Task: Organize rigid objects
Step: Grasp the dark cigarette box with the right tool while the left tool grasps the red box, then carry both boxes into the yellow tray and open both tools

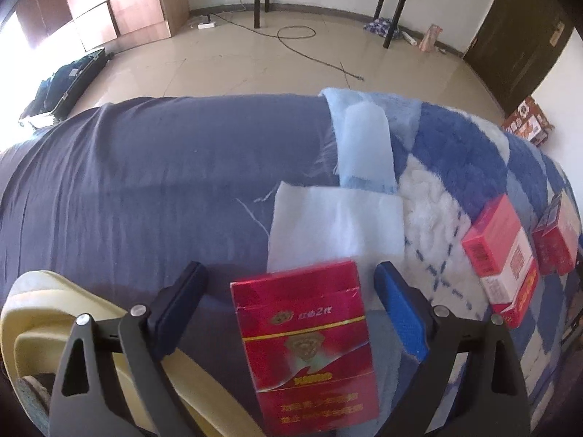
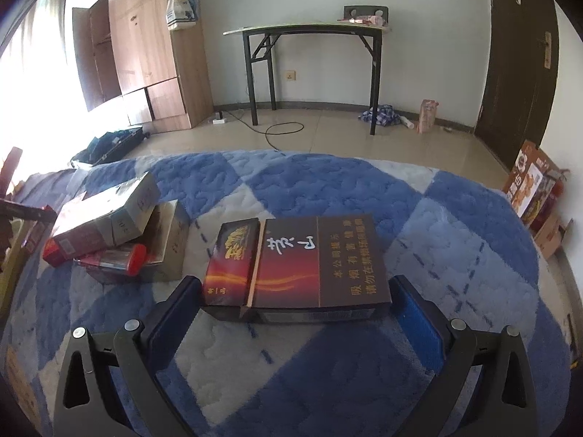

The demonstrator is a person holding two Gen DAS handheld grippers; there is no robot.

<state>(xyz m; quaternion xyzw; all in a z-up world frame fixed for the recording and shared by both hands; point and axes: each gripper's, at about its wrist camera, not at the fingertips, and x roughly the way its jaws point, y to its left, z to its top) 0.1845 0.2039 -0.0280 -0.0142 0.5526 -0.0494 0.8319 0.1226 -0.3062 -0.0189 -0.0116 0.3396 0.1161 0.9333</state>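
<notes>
A red cigarette pack (image 1: 306, 346) lies between the fingers of my left gripper (image 1: 291, 273), its far end on a white tissue (image 1: 335, 222). A strip of bedding shows on each side of the pack, so the pads do not press on it and the gripper is open. A flat dark brown cigarette box (image 2: 298, 262) rests on the blue-and-white blanket (image 2: 455, 255). My right gripper (image 2: 295, 280) stands wide, and its fingertips (image 2: 191, 291) sit right at the box's two near corners. Whether they touch the box I cannot tell.
Red-and-white boxes (image 1: 499, 255) lie on the blanket to the right of my left gripper. A pale yellow object (image 1: 54, 309) sits at lower left. A pile of boxes (image 2: 109, 215) with a red-capped tube (image 2: 113, 260) lies left of the brown box. Beyond the bed edge is tiled floor (image 2: 328, 134).
</notes>
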